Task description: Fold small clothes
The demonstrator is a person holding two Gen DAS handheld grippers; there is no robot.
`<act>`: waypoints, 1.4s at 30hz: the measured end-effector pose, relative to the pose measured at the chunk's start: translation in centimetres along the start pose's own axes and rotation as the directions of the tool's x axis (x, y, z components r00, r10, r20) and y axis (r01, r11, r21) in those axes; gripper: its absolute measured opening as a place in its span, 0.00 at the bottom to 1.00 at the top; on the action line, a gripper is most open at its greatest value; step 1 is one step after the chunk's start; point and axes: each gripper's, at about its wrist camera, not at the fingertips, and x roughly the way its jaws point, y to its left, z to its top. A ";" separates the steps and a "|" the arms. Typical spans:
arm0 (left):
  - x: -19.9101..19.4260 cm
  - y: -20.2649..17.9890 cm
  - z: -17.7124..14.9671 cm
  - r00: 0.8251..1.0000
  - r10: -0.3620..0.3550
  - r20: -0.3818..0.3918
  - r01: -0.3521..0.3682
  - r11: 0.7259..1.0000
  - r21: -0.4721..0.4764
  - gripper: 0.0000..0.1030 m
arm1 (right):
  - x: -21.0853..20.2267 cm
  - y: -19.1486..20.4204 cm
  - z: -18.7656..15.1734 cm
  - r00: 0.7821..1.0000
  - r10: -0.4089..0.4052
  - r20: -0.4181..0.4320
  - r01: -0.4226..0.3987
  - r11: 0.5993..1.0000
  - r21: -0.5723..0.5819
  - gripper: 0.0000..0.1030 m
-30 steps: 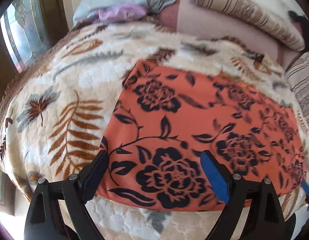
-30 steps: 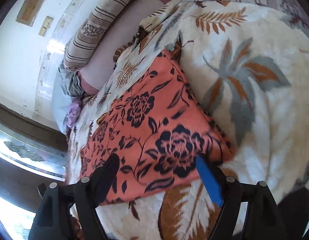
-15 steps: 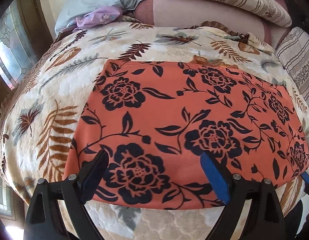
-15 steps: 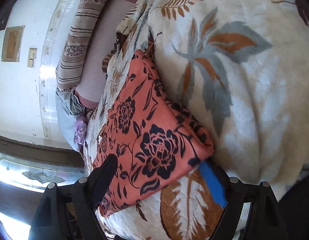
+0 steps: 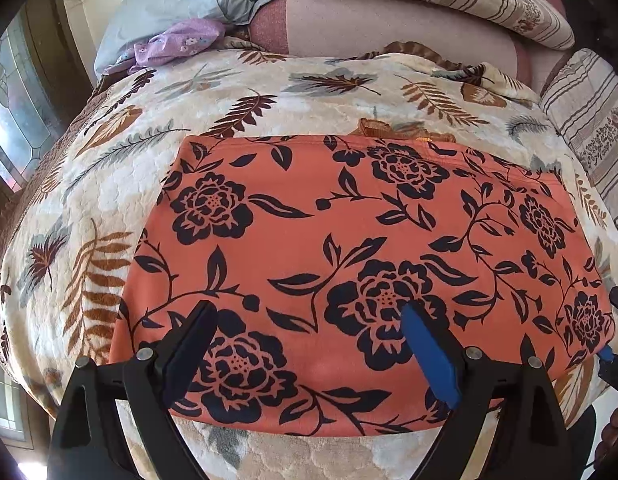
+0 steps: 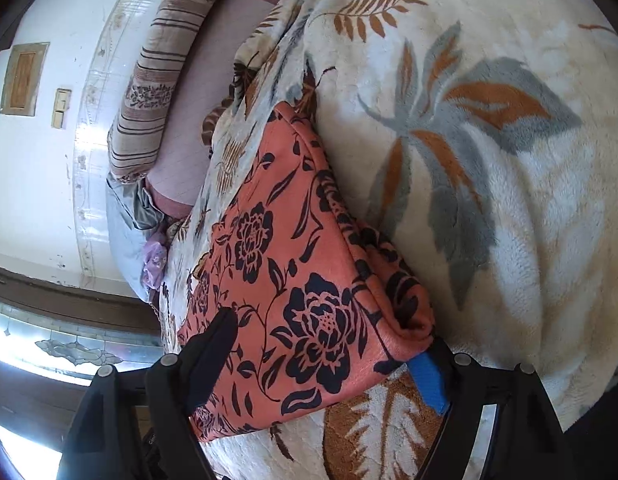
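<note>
Both tongs are standing spread, pinching nothing: the left gripper [image 5: 309, 344] is hovering over the near hem of the orange floral cloth [image 5: 349, 248], while the right gripper [image 6: 329, 344] is straddling its near corner, the blue finger [image 6: 429, 380] seemingly tucking under the fold, though the view is poor there. To do this step well, each should be closing on the near edge only, catching every layer, then lifting evenly. The cloth is lying flat on the leaf-print blanket [image 5: 269, 108], its long axis running crosswise ahead of the left tongs.
</note>
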 end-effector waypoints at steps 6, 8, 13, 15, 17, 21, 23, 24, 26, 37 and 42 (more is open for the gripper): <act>-0.1 -0.4 0.6 1.000 -0.012 0.007 0.012 1.000 0.003 0.90 | -0.4 1.4 0.3 0.999 -0.053 0.013 0.054 0.996 -0.074 0.54; 0.0 -0.8 0.8 1.000 -0.019 0.013 0.019 1.000 0.010 0.91 | 0.0 1.2 0.5 0.997 -0.080 0.007 0.080 0.993 -0.085 0.54; 2.8 -1.8 0.4 0.998 -0.008 -0.066 0.012 0.999 0.052 0.91 | 0.6 0.1 0.6 0.999 -0.047 -0.012 0.047 0.999 -0.027 0.71; 3.0 -2.0 0.0 0.998 -0.004 -0.064 0.008 0.999 0.052 0.91 | 0.5 0.5 0.6 0.998 -0.057 -0.014 0.056 0.998 -0.034 0.74; 1.8 -2.4 0.1 0.999 -0.028 -0.023 0.030 0.998 0.053 0.91 | 0.6 0.9 0.6 0.998 -0.066 -0.018 0.065 0.997 -0.053 0.74; 0.3 -4.0 0.3 0.997 -0.051 0.052 0.046 0.994 0.096 0.91 | 1.5 1.1 0.8 0.992 -0.121 -0.017 0.119 0.987 -0.108 0.24; 2.2 -5.3 -0.3 1.000 -0.028 -0.011 0.029 0.986 0.164 0.91 | 1.9 1.0 0.9 0.986 -0.166 -0.028 0.161 0.978 -0.131 0.12; 3.7 -5.7 -0.7 0.999 -0.002 -0.051 0.012 0.979 0.203 0.92 | 1.6 1.6 0.7 0.983 -0.184 -0.018 0.179 0.970 -0.161 0.10; 4.1 -5.5 -1.0 1.000 -0.014 -0.021 0.018 0.979 0.201 0.96 | 0.1 4.9 -0.4 0.969 -0.236 0.069 0.246 0.921 -0.301 0.09; -0.3 -6.5 0.6 0.993 -0.061 0.105 0.039 0.979 0.198 0.94 | -1.3 1.8 0.3 0.984 -0.180 0.001 0.175 0.955 -0.241 0.77; 4.5 -6.3 -0.7 0.998 -0.061 0.002 0.059 0.979 0.193 0.99 | -3.5 2.4 4.0 0.991 -0.113 0.074 0.126 0.969 -0.214 0.82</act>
